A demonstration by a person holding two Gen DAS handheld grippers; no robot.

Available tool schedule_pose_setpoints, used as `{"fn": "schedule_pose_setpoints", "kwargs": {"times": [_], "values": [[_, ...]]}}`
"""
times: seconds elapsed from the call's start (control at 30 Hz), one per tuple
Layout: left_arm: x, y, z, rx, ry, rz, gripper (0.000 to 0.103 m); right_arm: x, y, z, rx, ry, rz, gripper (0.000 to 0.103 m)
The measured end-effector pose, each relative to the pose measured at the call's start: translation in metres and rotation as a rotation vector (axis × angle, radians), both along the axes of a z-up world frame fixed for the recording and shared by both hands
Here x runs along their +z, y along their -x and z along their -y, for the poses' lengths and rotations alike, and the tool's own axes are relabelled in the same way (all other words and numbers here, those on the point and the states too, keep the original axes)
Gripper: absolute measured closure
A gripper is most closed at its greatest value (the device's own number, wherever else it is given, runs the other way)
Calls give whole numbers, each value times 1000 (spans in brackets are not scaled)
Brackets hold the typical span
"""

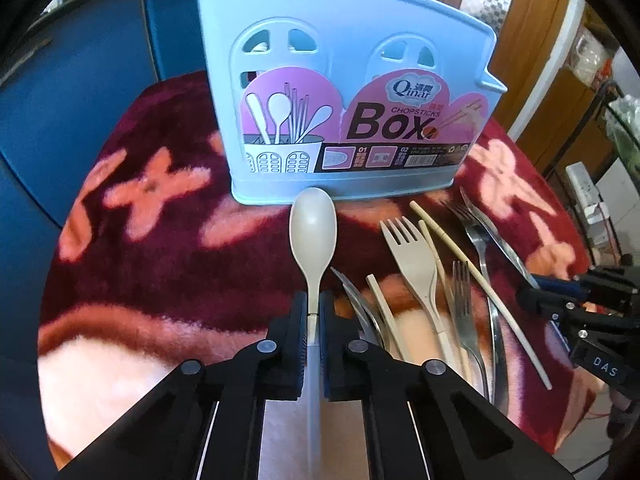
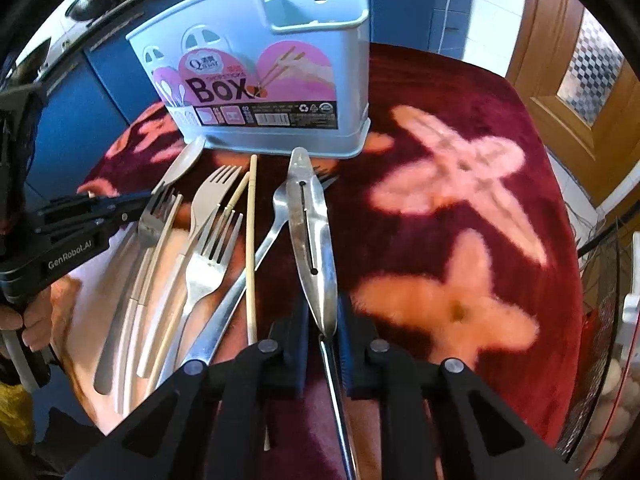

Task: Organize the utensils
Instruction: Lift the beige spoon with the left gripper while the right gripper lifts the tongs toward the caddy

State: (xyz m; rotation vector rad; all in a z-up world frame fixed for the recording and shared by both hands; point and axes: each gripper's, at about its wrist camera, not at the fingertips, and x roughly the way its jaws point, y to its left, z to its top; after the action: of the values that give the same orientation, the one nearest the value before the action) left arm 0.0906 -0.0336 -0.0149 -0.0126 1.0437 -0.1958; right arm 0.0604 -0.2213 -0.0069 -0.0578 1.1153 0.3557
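My left gripper (image 1: 313,308) is shut on the handle of a beige plastic spoon (image 1: 313,228), bowl pointing at the light-blue chopsticks box (image 1: 340,40). My right gripper (image 2: 323,320) is shut on a steel slotted utensil (image 2: 310,220), its tip near the box (image 2: 256,24). Between them lie a beige fork (image 1: 412,256), steel forks (image 1: 464,304), a steel spoon (image 1: 498,344) and chopsticks (image 1: 480,284) on the red flowered cloth (image 1: 160,248). The left gripper (image 2: 140,200) shows at left in the right wrist view; the right gripper (image 1: 528,294) at right in the left wrist view.
Blue cabinets (image 1: 80,60) stand behind the table. A wooden door (image 2: 580,80) is at the right. A wire basket with pale round items (image 2: 612,380) sits at the table's right edge.
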Motion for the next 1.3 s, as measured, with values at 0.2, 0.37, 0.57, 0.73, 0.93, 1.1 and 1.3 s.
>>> {"fn": "schedule_pose_setpoints", "kwargs": {"times": [0.2,0.37,0.57,0.73,0.93,1.1,1.3], "values": [[2,15,-13,15,52,14,98,8,14,-4,-7,-21,24,88],[6,31,-26,35,102,34,98,17,20,-10,-18,-49,56,88],[16,48,-36,58,149,79,98,28,27,-20,-34,-73,100,88],[27,54,-38,66,177,112,98,38,33,-29,-24,-82,137,88],[40,64,-44,76,213,159,98,51,39,-40,-16,-72,193,88],[49,69,-50,81,243,195,98,59,41,-48,-12,-64,226,88],[62,70,-53,82,268,240,98,69,46,-56,-6,-46,285,89]]}}
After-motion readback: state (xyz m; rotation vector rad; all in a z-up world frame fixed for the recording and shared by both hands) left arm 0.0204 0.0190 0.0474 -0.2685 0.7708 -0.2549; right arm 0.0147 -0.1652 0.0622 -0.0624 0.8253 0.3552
